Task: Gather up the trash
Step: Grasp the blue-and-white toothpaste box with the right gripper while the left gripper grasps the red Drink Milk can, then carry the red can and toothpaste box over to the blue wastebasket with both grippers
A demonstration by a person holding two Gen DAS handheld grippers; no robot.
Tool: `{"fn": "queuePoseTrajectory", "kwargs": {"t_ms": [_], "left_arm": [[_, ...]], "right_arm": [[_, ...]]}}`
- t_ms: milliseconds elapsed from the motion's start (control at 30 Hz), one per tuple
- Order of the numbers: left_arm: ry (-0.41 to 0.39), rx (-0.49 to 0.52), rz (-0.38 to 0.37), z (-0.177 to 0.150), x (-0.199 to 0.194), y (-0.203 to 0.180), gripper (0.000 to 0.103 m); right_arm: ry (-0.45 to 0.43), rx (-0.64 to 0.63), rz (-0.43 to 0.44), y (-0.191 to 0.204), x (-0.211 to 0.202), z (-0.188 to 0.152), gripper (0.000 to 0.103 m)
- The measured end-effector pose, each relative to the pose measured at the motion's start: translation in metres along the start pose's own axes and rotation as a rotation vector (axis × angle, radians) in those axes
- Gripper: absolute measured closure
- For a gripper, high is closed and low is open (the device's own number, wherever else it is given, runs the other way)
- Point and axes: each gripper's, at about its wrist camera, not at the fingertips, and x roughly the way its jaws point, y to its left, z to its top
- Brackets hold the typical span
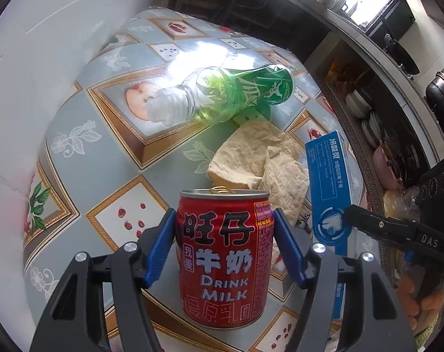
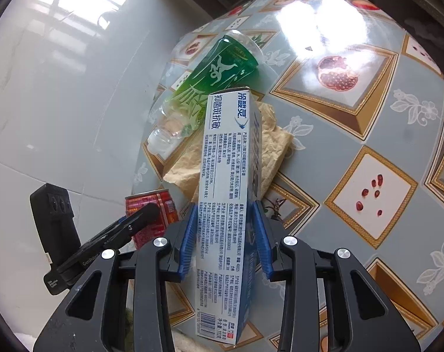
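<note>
Can (image 1: 225,258): red milk-drink tin, standing upright on the patterned tablecloth (image 1: 110,146); top tab showing, contents not visible.
Left gripper (image 1: 225,246): blue pads are pressing both sides of the can, holding it.
Box (image 2: 230,205): blue-and-white toothpaste carton, sitting to the right of the can, long axis pointing away from the camera; whether anything is inside cannot be told.
Right gripper (image 2: 225,240): jaws are closing narrow on the carton's lower half, gripping it.
Bottle (image 1: 222,96): green-labelled clear plastic, lying on its side beyond the can; no cap is showing on the neck, looking empty.
Paper (image 1: 260,161): crumpled tan sheet, lying between the can and the bottle, touching the bottle's underside edge.
Obstruction: paper and carton are crowding the can's far right side; shelves with dishes (image 1: 365,111) are standing further right of the can.
</note>
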Motion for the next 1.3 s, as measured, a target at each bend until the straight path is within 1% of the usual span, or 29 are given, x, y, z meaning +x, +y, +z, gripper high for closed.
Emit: {"fn": "queuePoseTrajectory", "kwargs": {"t_ms": [267,833,1300], "left_arm": [[-0.014,0.023,-0.008,-0.004,-0.011,-0.003,0.039],[-0.028,0.058,0.011,-0.012,-0.026,-0.006,0.039],[-0.120,0.090,0.003,-0.003,-0.063,-0.017,0.039]], "right_arm": [[-0.018,0.015,-0.001,-0.007,-0.008,0.000,0.068],[-0.033,0.040,-0.003,-0.016,-0.018,-0.002,0.069],[-0.047,0.078,0.035,-0.030,-0.029,-0.001,0.069]]}}
